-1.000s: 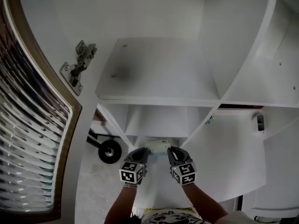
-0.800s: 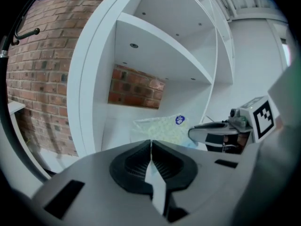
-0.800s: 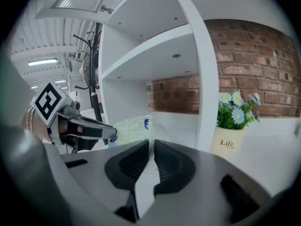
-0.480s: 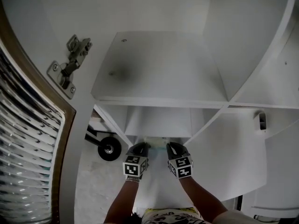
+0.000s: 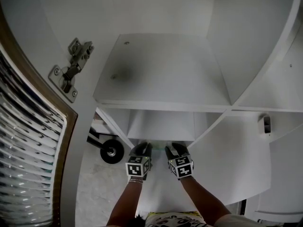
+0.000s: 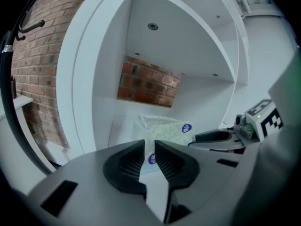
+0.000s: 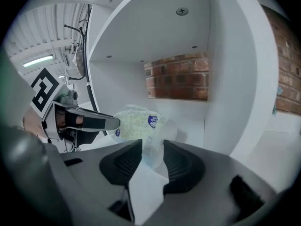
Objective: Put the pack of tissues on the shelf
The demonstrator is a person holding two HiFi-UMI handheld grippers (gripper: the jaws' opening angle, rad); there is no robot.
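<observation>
Pack of tissues (image 6: 164,127) sits on the lower shelf (image 6: 123,119), dead ahead of both claws, long axis across them, toward frame centre from each. Left claw (image 6: 149,150) has just been opening to a narrow gap and right claw (image 7: 153,150) to a wide one. Wrapper edge lies between each pair, and neither looks to be pinching it.

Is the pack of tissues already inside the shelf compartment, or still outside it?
Inside. Both gripper views show the pack of tissues lying on the white shelf board, with the brick wall behind it.
</observation>
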